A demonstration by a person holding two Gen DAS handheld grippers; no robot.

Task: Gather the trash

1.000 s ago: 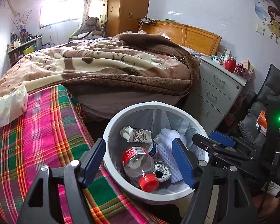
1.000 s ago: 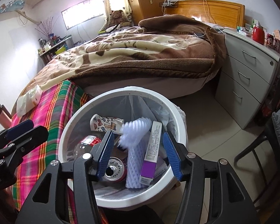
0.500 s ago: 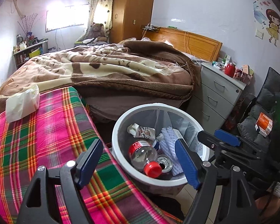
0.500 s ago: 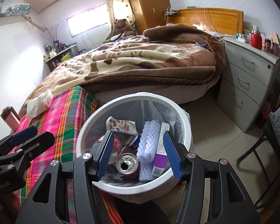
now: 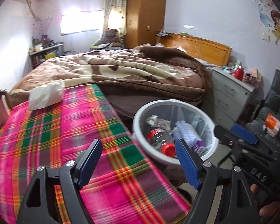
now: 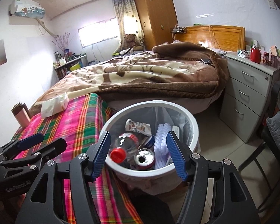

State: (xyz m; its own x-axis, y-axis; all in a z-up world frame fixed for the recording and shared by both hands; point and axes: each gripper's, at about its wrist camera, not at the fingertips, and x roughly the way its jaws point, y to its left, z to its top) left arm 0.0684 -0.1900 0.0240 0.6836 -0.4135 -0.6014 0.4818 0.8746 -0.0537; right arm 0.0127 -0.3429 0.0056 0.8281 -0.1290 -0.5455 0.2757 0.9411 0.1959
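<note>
Both empty with jaws apart, left gripper [image 5: 138, 158] and right gripper [image 6: 138, 152] near the white trash bin [image 6: 194, 130]; remaining tissue pack [image 5: 46, 97] far left on plaid cloth [image 5: 65, 130] (probably light, soft), best pinched across its middle.

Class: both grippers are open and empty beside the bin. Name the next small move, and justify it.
Probably swing the left gripper toward the white tissue pack on the plaid cloth: it holds nothing, and the bin already holds the bottle and can.

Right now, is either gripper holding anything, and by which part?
Nothing is held. The left gripper and the right gripper both stand open and empty, above the trash bin.
</note>
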